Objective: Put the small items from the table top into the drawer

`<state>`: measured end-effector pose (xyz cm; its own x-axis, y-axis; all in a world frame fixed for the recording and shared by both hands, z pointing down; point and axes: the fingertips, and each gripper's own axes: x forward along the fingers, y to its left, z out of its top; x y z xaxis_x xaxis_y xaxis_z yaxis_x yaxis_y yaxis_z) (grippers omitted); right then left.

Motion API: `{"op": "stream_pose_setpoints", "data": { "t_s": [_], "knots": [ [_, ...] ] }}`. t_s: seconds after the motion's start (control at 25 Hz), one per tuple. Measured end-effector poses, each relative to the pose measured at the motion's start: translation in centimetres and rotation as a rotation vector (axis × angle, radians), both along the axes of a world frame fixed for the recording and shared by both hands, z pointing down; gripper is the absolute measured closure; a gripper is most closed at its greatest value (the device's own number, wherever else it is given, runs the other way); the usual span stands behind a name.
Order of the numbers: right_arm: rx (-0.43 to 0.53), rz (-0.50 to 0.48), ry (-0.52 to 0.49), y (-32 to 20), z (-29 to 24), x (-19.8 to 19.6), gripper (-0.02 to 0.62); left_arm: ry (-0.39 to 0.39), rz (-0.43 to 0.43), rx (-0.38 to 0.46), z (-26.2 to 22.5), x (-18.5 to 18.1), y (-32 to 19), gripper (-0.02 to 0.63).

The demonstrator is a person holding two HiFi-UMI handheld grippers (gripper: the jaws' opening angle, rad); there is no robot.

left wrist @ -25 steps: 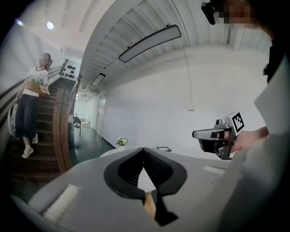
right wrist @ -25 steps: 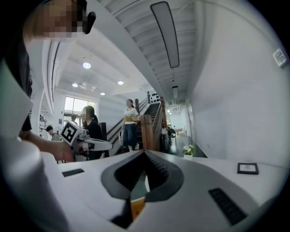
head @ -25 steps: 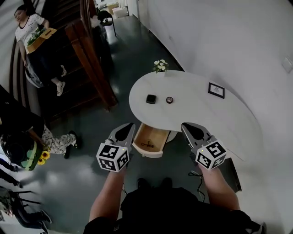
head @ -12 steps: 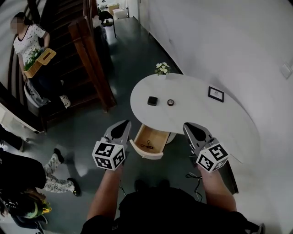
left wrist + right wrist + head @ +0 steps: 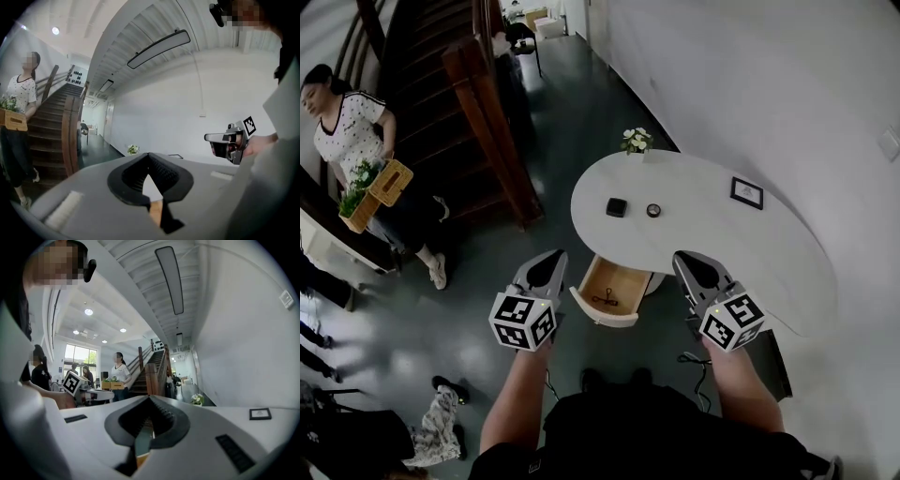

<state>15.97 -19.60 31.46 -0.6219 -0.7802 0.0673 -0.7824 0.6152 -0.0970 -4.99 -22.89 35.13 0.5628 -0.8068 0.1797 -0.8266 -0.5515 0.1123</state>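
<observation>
On the white table point(image 5: 722, 244) lie a small black box point(image 5: 616, 206) and a small round item point(image 5: 653, 210). Under the table's near edge the wooden drawer point(image 5: 609, 292) stands pulled out, with a small dark item point(image 5: 604, 300) inside. My left gripper point(image 5: 549, 261) hovers left of the drawer and my right gripper point(image 5: 687, 261) right of it, both above the floor. Each is shut with nothing held, which also shows in the left gripper view point(image 5: 149, 157) and the right gripper view point(image 5: 149, 400). Neither touches the table.
A framed picture point(image 5: 747, 193) and a small vase of white flowers point(image 5: 636, 141) stand on the table's far side. A wooden staircase point(image 5: 487, 122) rises at the left. A person carrying a box of plants point(image 5: 370, 192) stands near it. A white wall runs at the right.
Both grippers have hardly moved. The person with the plant box has walked down and to the left, and the other people at the lower left have shifted.
</observation>
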Motion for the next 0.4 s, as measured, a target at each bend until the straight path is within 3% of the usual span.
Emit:
{"op": "stream_pose_setpoints", "data": {
  "t_s": [0.4],
  "knots": [
    [-0.005,-0.022,0.002,-0.4,0.2,-1.4,0.584,0.003,-0.008,-0.004,-0.1,-0.8,-0.3,0.595]
  ]
}}
